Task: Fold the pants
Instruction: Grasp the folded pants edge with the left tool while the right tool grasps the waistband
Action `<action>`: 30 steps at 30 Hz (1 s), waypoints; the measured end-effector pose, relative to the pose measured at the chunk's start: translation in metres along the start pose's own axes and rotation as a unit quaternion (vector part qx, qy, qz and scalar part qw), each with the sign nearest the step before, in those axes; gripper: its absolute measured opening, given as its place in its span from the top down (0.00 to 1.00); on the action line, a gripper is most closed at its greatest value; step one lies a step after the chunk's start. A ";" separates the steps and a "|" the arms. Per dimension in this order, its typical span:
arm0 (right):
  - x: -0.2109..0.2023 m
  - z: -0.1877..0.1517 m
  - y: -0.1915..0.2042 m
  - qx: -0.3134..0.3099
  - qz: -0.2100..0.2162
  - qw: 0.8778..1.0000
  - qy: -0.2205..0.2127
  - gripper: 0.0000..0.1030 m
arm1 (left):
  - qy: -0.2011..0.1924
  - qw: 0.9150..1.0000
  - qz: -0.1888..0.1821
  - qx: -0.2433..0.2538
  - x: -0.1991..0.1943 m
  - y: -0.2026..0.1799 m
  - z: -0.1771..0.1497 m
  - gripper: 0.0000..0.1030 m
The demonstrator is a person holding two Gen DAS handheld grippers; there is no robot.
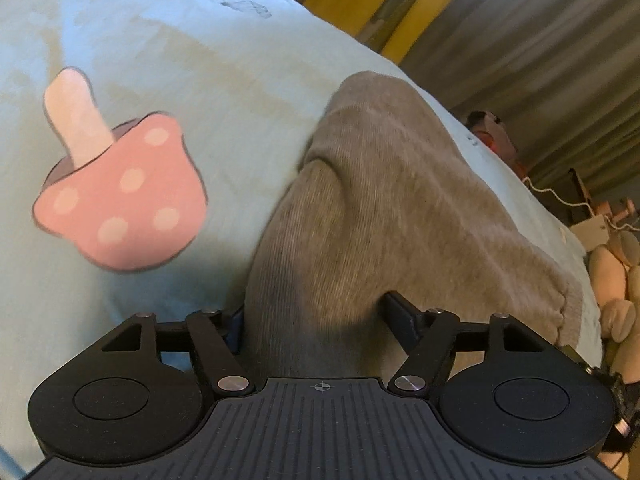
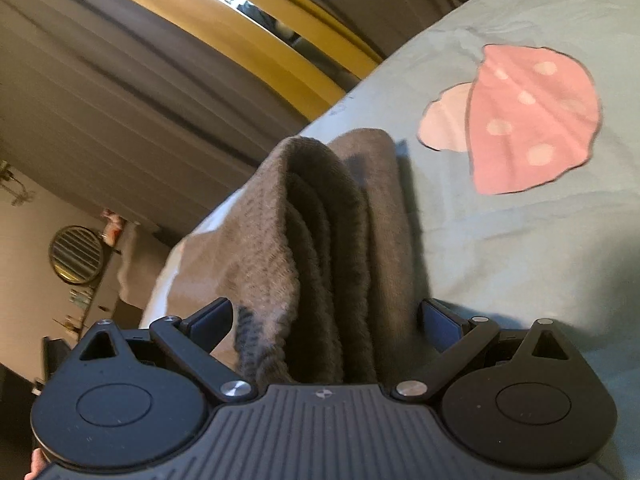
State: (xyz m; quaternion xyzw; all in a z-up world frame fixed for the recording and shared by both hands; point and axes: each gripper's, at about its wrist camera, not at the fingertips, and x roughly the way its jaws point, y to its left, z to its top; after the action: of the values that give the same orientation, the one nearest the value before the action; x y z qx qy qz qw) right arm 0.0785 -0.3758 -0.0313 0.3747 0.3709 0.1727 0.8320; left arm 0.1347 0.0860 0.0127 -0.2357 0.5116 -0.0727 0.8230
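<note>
The grey knit pants (image 1: pixel 360 208) lie on a light blue bedsheet (image 1: pixel 132 40) and run away from the left gripper (image 1: pixel 316 316), whose black fingers stand on either side of a thick bunch of the fabric. In the right wrist view the pants (image 2: pixel 320 240) show as stacked folded layers with a ribbed edge. The right gripper (image 2: pixel 326 320) has its jaws on either side of these layers, with a small gap at the left finger. Both pairs of fingertips are largely hidden by cloth.
The bedsheet (image 2: pixel 500 260) has a pink mushroom print (image 1: pixel 120 200), also in the right wrist view (image 2: pixel 520 120). Grey and yellow curtains (image 2: pixel 160 80) hang beyond the bed edge. Plush toys (image 1: pixel 616 280) lie at the right. A round mirror (image 2: pixel 76 254) hangs at the left.
</note>
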 end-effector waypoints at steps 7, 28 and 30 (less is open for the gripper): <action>0.014 0.006 -0.010 0.014 0.030 0.999 0.009 0.29 | 0.015 0.999 -0.027 0.031 0.006 -0.002 0.009 0.34; 0.026 0.007 -0.012 0.026 0.045 0.999 0.016 0.32 | -0.024 0.999 0.003 0.046 0.015 -0.034 0.000 0.42; 0.029 0.007 -0.009 0.018 0.044 0.999 0.017 0.29 | -0.021 0.999 0.011 0.041 0.021 -0.034 0.000 0.28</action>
State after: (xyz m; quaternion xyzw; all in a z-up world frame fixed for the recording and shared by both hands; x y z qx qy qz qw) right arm 0.1030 -0.3688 -0.0489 0.4030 0.3710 0.2083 0.8103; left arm 0.1488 0.0484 0.0119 -0.1970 0.4938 -0.0796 0.8432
